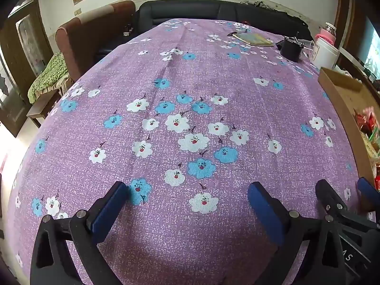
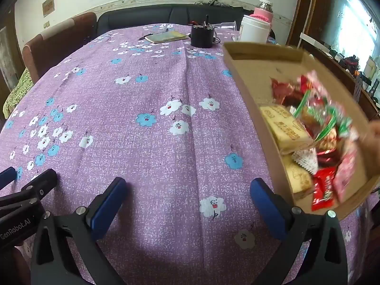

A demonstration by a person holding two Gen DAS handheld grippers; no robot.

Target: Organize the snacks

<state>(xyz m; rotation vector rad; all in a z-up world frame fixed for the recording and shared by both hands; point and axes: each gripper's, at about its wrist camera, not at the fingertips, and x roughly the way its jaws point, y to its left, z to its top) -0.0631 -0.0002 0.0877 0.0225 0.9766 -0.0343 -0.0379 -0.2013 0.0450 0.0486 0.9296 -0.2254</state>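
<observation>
Left wrist view: left hand-held gripper point(image 1: 187, 196) spread wide over the purple flowered surface point(image 1: 213, 71), nothing between the blue pads, both arms cut off by the lower frame edge. At the right edge, only a slice of the cardboard box point(image 1: 337, 87), its far side out of frame; snacks point(image 1: 367, 121) inside seen as red and green blurs, too cut off to tell apart. Right hand-held gripper point(image 1: 342, 190) poking in at lower right, one dark finger and one blue pad visible, the rest hidden. Far end of the surface: a notebook point(image 1: 253, 39), a black cup point(image 1: 291, 49), a white tub point(image 1: 325, 52), small and distorted. Right wrist view: right hand-held gripper point(image 2: 188, 191) likewise fully apart and empty above the cloth. Box point(image 2: 239, 57) at right, tilted, near corner just beside the right pad; packets in it partly smeared by motion, a red wrapper point(image 2: 323, 190) and pale cake bars point(image 2: 285, 128) legible. A blurred fingertip-like shape point(image 2: 374, 130) at the far right edge, hard to make out. Left hand-held gripper point(image 2: 26, 178) partly cropped at lower left.
</observation>
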